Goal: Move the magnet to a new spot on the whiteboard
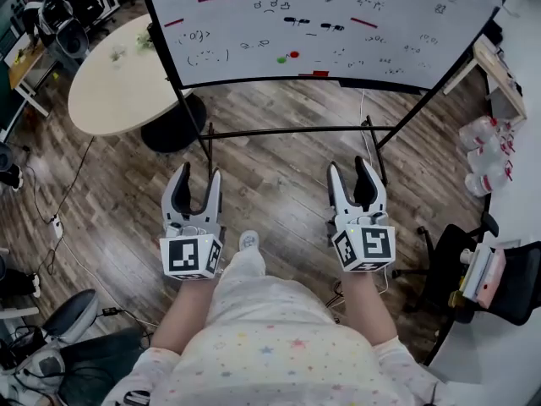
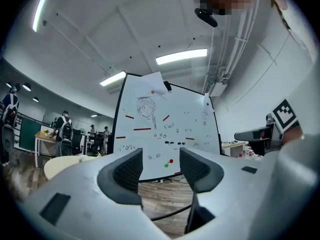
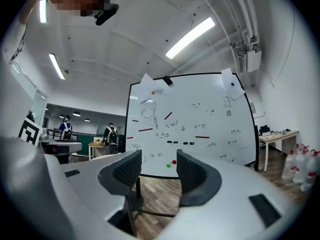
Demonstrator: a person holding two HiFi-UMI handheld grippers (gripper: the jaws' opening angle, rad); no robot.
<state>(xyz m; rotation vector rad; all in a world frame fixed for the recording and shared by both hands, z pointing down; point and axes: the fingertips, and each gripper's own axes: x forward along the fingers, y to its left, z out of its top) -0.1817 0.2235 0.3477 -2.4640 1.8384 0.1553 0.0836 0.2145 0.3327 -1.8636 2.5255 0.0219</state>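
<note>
The whiteboard [image 1: 254, 36] stands ahead on a black frame, covered in small doodles, red bar magnets and black magnets. A round red magnet [image 1: 293, 55] sits low on it, next to a round green magnet [image 1: 281, 59]. Both grippers hang over the wooden floor, well short of the board. My left gripper [image 1: 199, 176] is open and empty. My right gripper [image 1: 348, 169] is open and empty too. In the left gripper view the red magnet [image 2: 171, 160] shows far off between the jaws of that gripper [image 2: 161, 160]. The right gripper view shows the red magnet [image 3: 174, 162] likewise beyond its gripper [image 3: 158, 165].
A round cream table [image 1: 114, 74] stands left of the board. The board's black crossbar [image 1: 287, 131] and legs run across the floor ahead. Water bottles [image 1: 486, 155] and a black office chair [image 1: 499, 286] are at the right. People [image 2: 65, 129] stand far behind.
</note>
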